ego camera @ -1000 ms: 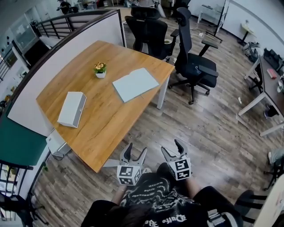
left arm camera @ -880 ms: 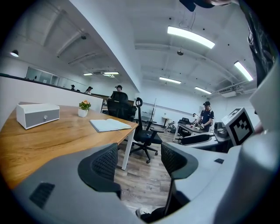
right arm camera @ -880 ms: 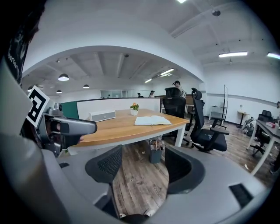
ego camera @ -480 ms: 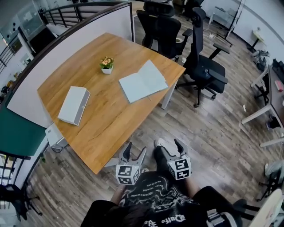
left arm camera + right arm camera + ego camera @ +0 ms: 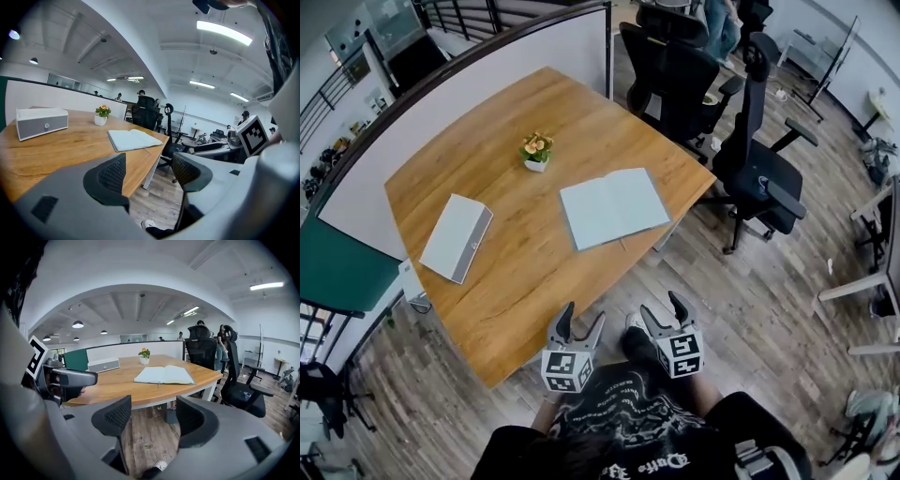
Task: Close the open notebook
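While notebook (image 5: 613,206) was seen lying open on table (image 5: 487,291) near its edge, left gripper (image 5: 581,321) and right gripper (image 5: 664,312) were held short of table, jaws spread apart, nothing gripped.

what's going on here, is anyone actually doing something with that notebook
A person stands just off a wooden table, holding the left gripper and right gripper in front of them, both open and empty. The notebook lies open on the table, ahead of both grippers and untouched. A small potted plant and a white box also sit there. Closing has not begun.
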A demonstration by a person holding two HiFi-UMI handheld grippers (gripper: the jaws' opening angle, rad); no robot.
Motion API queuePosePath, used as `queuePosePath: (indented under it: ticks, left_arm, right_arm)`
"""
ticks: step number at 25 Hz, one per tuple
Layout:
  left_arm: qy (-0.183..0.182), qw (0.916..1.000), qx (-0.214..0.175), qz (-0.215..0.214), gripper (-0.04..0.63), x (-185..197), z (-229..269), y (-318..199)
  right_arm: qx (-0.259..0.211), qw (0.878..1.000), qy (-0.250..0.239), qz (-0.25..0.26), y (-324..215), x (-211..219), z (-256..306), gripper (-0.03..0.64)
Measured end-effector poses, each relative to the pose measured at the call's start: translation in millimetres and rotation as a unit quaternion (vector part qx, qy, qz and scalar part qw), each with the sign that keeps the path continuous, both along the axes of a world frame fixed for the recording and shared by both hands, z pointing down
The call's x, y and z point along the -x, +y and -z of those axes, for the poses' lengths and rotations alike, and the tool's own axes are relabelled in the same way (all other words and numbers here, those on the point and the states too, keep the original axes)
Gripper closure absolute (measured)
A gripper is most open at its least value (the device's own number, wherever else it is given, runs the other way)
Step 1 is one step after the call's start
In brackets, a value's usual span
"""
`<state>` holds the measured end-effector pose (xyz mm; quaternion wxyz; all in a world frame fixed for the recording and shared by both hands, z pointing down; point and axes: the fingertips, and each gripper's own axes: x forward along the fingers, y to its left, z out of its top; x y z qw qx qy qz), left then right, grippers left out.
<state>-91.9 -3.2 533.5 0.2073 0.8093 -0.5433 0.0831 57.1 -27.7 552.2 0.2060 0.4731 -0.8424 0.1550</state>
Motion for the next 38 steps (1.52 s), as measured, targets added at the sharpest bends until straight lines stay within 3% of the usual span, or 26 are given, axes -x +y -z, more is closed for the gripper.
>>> queuePosePath:
  ticks: [6,10,13,23,27,29,34,38]
  left_arm:
    - [-0.007,0.9994,0.001,0.033,0.279,-23.0,0.8,-62.7]
    - [-0.042,0.9976,0.015,0.053,0.281,-38.6,-9.8,-96.5]
    - [-0.042,0.9970,0.012,0.064,0.279,-50.8,-9.2,-118.2]
    - [-0.048,0.9968,0.008,0.063,0.279,-67.5,-13.8,-145.3]
    - [-0.046,0.9971,0.004,0.060,0.281,-61.2,-16.2,-151.3]
    - [-0.048,0.9972,0.005,0.057,0.279,-57.3,-17.9,-154.3]
    - [-0.050,0.9971,0.012,0.056,0.281,-42.5,-10.1,-162.4]
    - [-0.046,0.9964,0.023,0.067,0.279,-28.4,-10.5,-166.0]
  right_arm:
    - [0.004,0.999,-0.009,0.038,-72.4,-16.9,-3.6,0.330]
    - [0.004,0.998,-0.018,0.059,-113.0,-29.6,-6.8,0.334]
    - [0.003,0.998,-0.023,0.065,-138.2,-40.4,-8.2,0.339]
    - [0.027,0.997,-0.023,0.073,-160.5,-51.4,-22.3,0.344]
    - [0.038,0.998,-0.018,0.040,-169.1,-57.8,-25.3,0.355]
    - [0.047,0.998,-0.033,0.002,-180.4,-63.9,-25.2,0.414]
    - [0.075,0.992,-0.048,-0.088,-223.3,-76.2,-30.4,0.417]
    - [0.093,0.987,-0.052,-0.121,-252.9,-70.1,-35.9,0.397]
